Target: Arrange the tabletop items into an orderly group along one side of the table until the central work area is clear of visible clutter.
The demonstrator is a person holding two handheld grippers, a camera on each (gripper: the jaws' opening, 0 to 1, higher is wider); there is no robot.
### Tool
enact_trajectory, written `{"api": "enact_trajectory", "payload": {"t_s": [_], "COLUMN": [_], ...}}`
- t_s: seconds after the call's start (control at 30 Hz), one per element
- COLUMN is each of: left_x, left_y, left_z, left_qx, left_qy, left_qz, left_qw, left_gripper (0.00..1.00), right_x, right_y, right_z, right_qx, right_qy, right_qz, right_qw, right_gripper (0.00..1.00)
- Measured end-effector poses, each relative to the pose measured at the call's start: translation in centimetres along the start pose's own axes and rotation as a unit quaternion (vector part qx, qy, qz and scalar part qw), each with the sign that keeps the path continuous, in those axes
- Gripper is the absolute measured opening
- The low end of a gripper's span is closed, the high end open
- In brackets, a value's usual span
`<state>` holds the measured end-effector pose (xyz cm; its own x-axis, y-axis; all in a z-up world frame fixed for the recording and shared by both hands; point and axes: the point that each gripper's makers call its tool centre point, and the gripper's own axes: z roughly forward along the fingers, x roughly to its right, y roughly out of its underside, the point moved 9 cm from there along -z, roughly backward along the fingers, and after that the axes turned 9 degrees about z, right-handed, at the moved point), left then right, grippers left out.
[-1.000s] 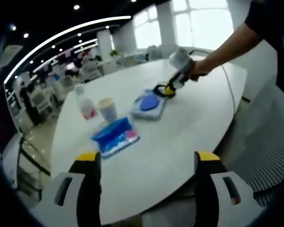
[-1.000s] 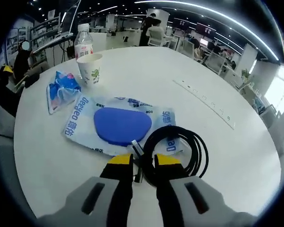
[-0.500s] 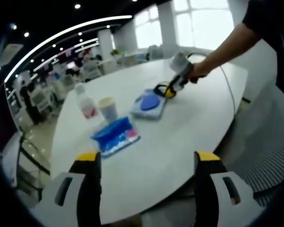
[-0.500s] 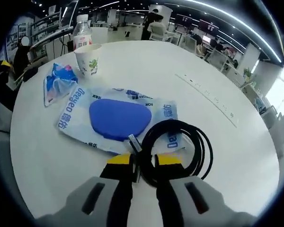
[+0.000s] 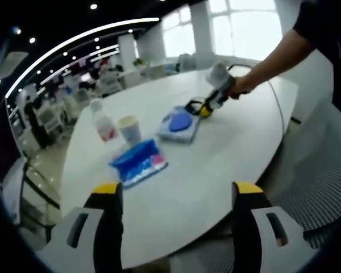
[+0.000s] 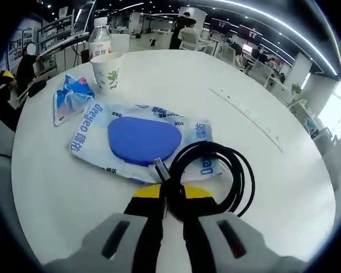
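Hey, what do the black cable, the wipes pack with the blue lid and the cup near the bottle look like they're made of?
Black cable: likely rubber or plastic sheathing, smooth with a slight sheen, and coiled in loops. Wipes pack: soft glossy plastic film, wrinkled and reflective, with a matte blue lid that looks like rigid plastic. Cup: probably paper, matte white with a small printed design.

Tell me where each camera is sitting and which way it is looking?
Left gripper view: rides on the left claw, held open at the table's near edge, looking across at the bottle, cup and blue packs; the person's arm reaches in with the right claw.
Right gripper view: rides on the right claw, low over the table, shut on the black cable, facing the wipes pack.
Both views share the cable, wipes pack, tissue pack, cup and bottle.
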<state>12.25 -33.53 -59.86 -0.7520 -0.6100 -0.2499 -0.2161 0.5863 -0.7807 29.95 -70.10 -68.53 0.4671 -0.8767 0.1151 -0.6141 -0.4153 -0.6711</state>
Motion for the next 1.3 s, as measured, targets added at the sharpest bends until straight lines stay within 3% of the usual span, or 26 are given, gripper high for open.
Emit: {"api": "enact_trajectory", "payload": {"t_s": [0.57,0.6,0.63,0.67,0.73,0.8,1.07,1.1,1.3], "left_x": [0.1,0.1,0.1,0.1,0.1,0.1,0.2,0.2,0.2], "left_y": [0.0,0.0,0.0,0.0,0.0,0.0,0.0,0.0,0.0], "left_z": [0.0,0.0,0.0,0.0,0.0,0.0,0.1,0.1,0.1], "left_qx": [-0.003,-0.003,-0.004,-0.003,-0.002,-0.002,-0.003,-0.003,-0.004], "left_qy": [0.007,0.007,0.007,0.007,0.007,0.007,0.007,0.007,0.008], "left_qz": [0.004,0.004,0.005,0.005,0.004,0.005,0.006,0.007,0.008], "left_qw": [1.0,1.0,1.0,1.0,1.0,1.0,1.0,1.0,0.9999], "left_gripper": [0.73,0.73,0.73,0.73,0.73,0.73,0.73,0.73,0.73], "right_x": [1.3,1.3,1.2,1.4,1.8,0.4,0.7,1.9,2.2], "right_y": [-0.6,-0.6,-1.2,-1.1,-1.5,-1.4,-0.9,-0.7,-1.1], "right_z": [-2.7,-2.9,-3.3,-3.5,-4.0,-5.1,-5.6,-4.6,-6.3], "right_qx": [0.048,0.051,0.065,0.058,0.067,0.066,0.067,0.059,0.089], "right_qy": [0.034,0.036,0.041,0.057,0.046,0.05,0.052,0.038,0.067], "right_qz": [0.015,0.014,-0.015,0.002,0.013,0.006,0.006,0.02,0.014], "right_qw": [0.9982,0.9979,0.997,0.9967,0.9966,0.9966,0.9963,0.9973,0.9937], "right_gripper": [0.09,0.06,0.0,0.0,0.0,0.0,0.0,0.0,0.0]}}
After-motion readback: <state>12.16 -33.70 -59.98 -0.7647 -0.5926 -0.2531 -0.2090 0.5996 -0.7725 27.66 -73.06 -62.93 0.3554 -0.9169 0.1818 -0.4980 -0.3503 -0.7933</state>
